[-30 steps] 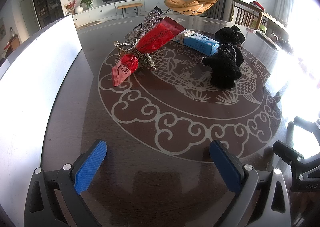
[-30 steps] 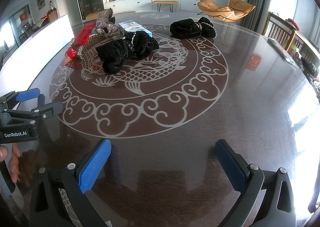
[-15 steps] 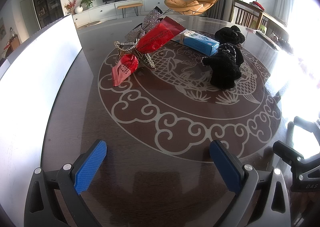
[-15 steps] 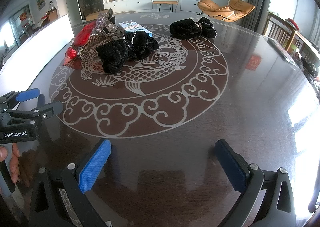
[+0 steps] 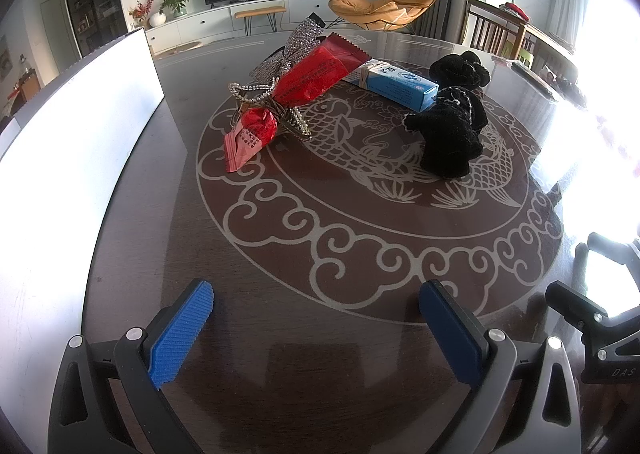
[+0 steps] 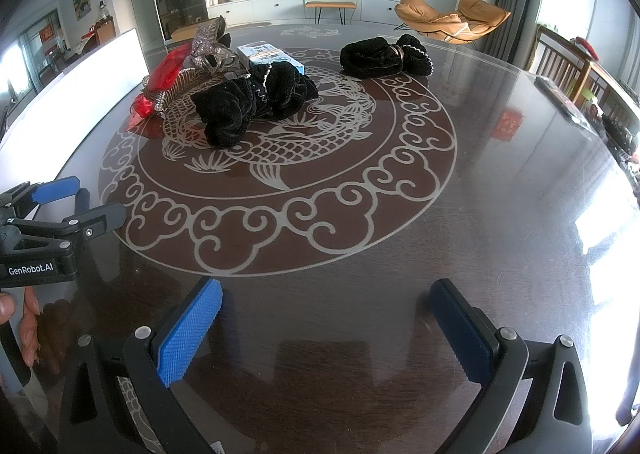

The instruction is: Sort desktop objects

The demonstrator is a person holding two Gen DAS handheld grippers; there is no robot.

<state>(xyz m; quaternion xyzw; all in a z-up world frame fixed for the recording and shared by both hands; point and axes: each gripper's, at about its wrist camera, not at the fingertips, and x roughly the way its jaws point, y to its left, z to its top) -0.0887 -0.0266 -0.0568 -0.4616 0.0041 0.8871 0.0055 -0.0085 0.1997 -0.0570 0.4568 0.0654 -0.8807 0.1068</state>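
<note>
Dark, glossy wood patterned with pale fish and cloud scrolls forms the table (image 6: pixel 500 214), and all the objects to be sorted are clustered at its far side, well apart from both grippers. The left gripper (image 5: pixel 316 318) and the right gripper (image 6: pixel 326 318) are held low over the near edge, each with its jaws spread wide and nothing between them.

In the pile, a long red packet (image 5: pixel 316 74) is laid across a rhinestone bow (image 5: pixel 288 50) and touches a blue box (image 5: pixel 396 84); a smaller red packet (image 5: pixel 252 132) lies just beside a beaded hair clip (image 5: pixel 294 118). A black velvet scrunchie (image 6: pixel 256 102) rests nearer, and a second black scrunchie (image 6: pixel 386 56) lies apart to the right.

No grasp is judged to have begun. The isolated or nearest soft items are best taken first, so the tangled pile is not dragged. The scrunchie should be approached from above and pinched across its bulk, since the slick tabletop may let light packets slide under a sideways push.
</note>
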